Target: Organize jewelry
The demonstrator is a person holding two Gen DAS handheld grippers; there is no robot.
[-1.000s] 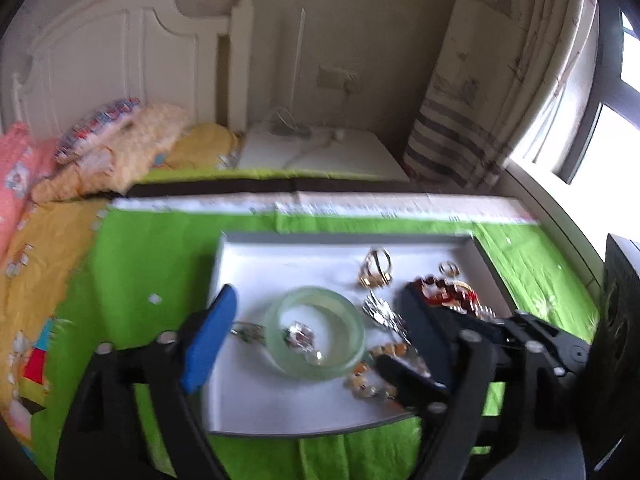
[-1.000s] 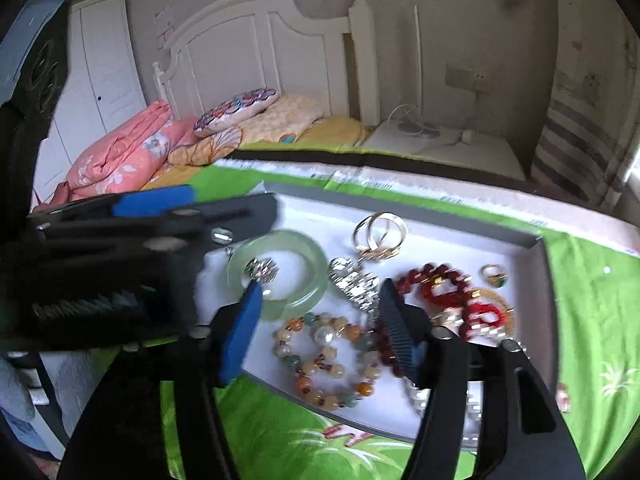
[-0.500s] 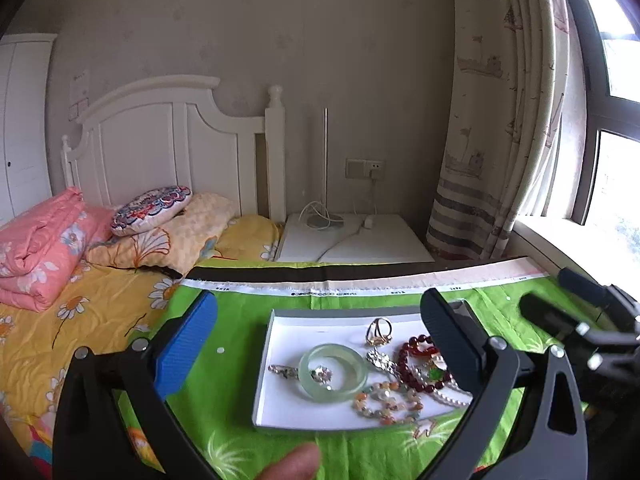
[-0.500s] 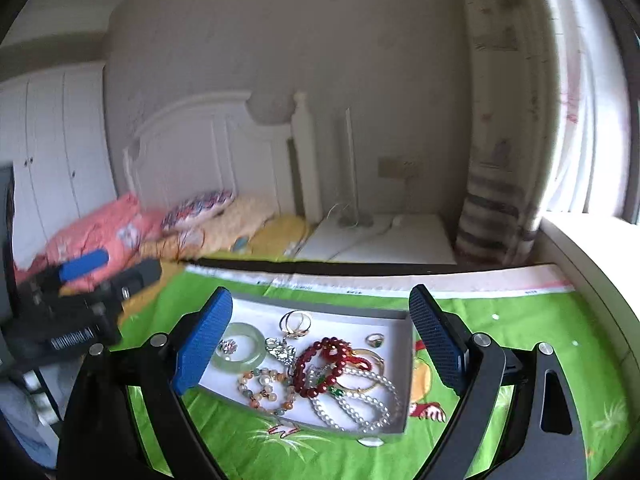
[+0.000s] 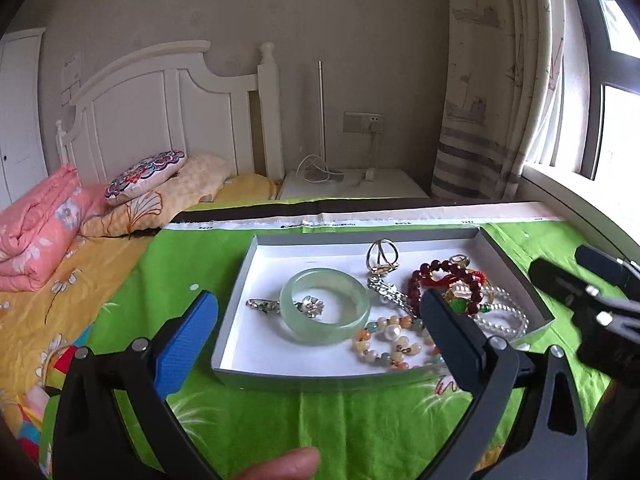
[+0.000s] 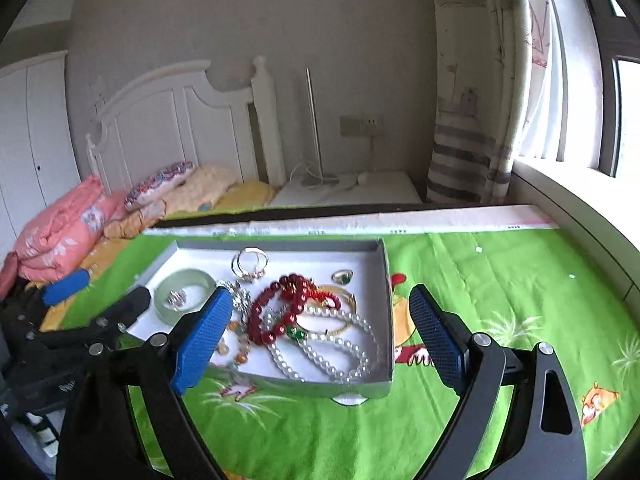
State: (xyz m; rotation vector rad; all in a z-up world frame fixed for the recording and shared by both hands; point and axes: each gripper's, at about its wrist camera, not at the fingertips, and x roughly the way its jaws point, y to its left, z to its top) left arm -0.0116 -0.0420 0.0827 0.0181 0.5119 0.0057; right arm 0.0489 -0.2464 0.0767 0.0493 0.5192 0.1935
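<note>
A shallow grey tray [image 5: 236, 304] [image 6: 385, 308] lies on a green cloth and holds the jewelry. In it are a pale green jade bangle [image 5: 324, 306] [image 6: 184, 294], a silver flower brooch [image 5: 310, 304], gold rings [image 5: 382, 258] [image 6: 249, 264], a red bead bracelet [image 5: 440, 276] [image 6: 286, 304], a pearl strand [image 6: 340, 350] and a multicolour bead bracelet [image 5: 390, 342]. My left gripper [image 5: 316, 320] is open and empty above the tray's near side. My right gripper [image 6: 320, 320] is open and empty over the tray's right half.
The green cloth [image 6: 500, 280] covers a bed with pink and yellow bedding [image 5: 40, 216] at the left. A white headboard [image 5: 160, 112] and a white nightstand [image 5: 352, 184] stand behind. A curtain [image 5: 488, 80] and window are at the right.
Both grippers pulled up and back from close over the tray, then came down nearer to it again. Both stayed open and empty. The jewelry has not moved.
</note>
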